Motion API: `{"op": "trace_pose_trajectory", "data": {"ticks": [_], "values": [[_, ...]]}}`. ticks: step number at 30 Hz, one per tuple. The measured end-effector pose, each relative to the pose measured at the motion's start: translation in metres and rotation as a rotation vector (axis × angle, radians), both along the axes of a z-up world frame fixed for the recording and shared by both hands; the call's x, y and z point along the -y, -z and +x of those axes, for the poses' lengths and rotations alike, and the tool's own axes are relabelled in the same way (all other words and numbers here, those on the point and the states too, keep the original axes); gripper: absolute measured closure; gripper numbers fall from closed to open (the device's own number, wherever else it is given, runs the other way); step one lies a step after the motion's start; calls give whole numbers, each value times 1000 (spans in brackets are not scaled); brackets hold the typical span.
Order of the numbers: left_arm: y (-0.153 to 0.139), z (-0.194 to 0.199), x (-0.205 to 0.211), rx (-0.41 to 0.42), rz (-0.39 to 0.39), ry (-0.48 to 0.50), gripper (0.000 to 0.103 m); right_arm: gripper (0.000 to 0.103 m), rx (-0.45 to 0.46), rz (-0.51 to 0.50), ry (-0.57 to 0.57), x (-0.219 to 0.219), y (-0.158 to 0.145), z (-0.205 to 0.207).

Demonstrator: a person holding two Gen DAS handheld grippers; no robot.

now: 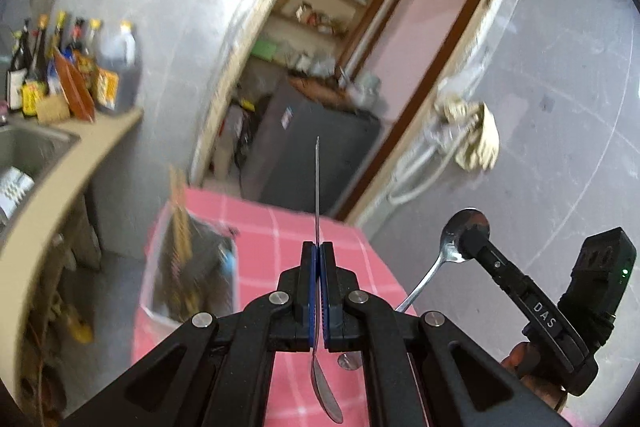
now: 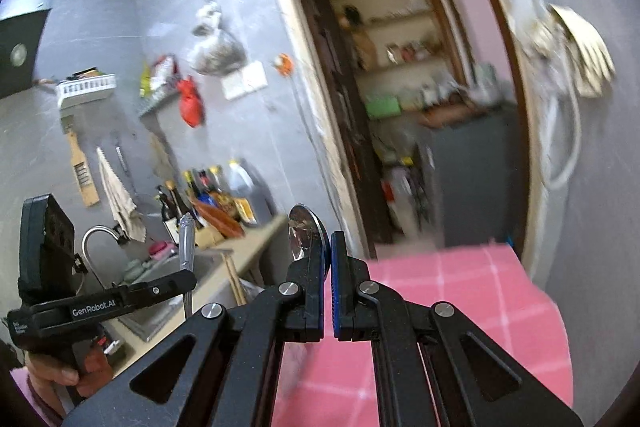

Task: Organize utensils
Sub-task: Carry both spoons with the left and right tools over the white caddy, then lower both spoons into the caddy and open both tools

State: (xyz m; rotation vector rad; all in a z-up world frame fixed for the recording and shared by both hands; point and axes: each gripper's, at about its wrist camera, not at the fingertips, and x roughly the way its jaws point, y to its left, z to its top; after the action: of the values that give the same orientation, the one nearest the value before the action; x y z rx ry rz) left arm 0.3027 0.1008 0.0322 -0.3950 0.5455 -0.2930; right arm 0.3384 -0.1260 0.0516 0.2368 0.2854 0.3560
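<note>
My left gripper [image 1: 319, 247] is shut on a metal spoon [image 1: 317, 179] seen edge-on, its thin handle pointing forward and its bowl hanging below the jaws. In the right wrist view that left gripper [image 2: 188, 277] shows at the left, a hand on its grip, with the spoon's handle [image 2: 187, 239] standing up from it. My right gripper [image 2: 330, 239] is shut on a second spoon [image 2: 304, 231], whose bowl sticks out past the fingertips. The left wrist view shows the right gripper [image 1: 472, 237] at the right with this second spoon [image 1: 460, 231]. Both grippers are raised above the pink checked table [image 1: 280, 227].
A clear bin [image 1: 192, 267] with chopsticks stands on the table's left part. A counter with a steel sink [image 1: 36, 143] and several bottles [image 1: 80, 67] runs along the left. Ahead is an open doorway with a dark cabinet [image 1: 312, 147]. Rags and hoses [image 1: 468, 135] hang on the right wall.
</note>
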Motion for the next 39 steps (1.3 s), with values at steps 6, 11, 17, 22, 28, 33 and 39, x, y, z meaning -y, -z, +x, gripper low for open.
{"op": "trace_pose_trajectory", "data": {"ticks": [6,11,17,22,28,33,39], "values": [[-17,16,-39,65,7,-60,101,100,71,-55,-18,-42,-12,16],[-12,33,-58,82,43,-83,101,100,64,-159,-27,-74,-2,26],[7,47,-60,94,61,-82,101,100,33,-286,-25,-98,18,31],[25,53,-59,92,89,-89,101,100,1,-333,-34,-107,32,32],[46,53,-60,87,129,-107,100,100,-60,-336,-51,-110,46,34],[60,50,-60,71,123,-96,100,99,-100,-343,-57,-112,57,35],[66,46,-59,43,136,-82,100,99,-128,-329,-66,-112,63,35]]}}
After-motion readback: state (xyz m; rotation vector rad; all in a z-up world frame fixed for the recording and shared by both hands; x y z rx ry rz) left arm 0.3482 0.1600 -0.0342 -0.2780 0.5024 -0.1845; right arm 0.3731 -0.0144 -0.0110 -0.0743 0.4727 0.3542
